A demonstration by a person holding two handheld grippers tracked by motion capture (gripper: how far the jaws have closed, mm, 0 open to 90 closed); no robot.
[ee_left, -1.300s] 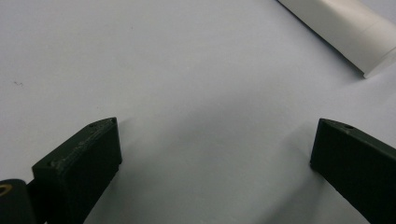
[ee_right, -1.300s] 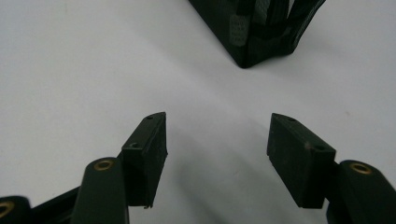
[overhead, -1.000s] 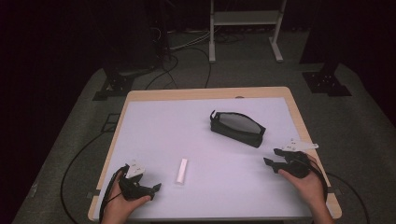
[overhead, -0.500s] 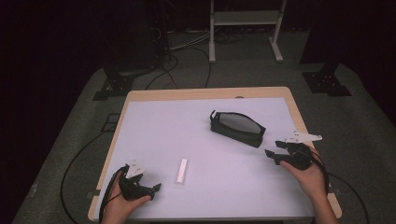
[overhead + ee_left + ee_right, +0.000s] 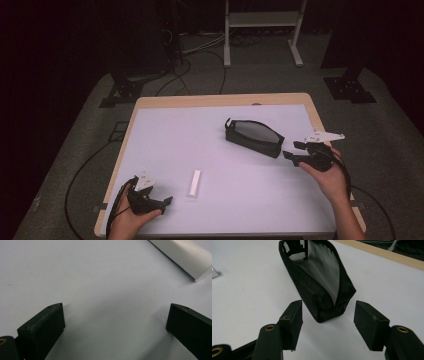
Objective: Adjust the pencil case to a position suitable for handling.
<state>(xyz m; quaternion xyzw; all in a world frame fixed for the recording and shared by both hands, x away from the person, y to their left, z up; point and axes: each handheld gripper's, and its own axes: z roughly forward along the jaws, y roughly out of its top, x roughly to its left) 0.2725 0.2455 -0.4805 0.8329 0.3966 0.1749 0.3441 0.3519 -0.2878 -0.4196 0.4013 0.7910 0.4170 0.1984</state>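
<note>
Just before parted jaws, black pouch (image 5: pixel 319 287)

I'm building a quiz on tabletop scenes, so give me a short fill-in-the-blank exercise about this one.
1. The black pouch lies on the table with its zipper ____.
2. The right gripper points at the pouch's near end, its jaws ____ and holding nothing.
3. The small white tube lies nearest the ____ gripper.
4. The table's top is white with a ____ edge.

Missing words: open; open; left; wooden
</note>
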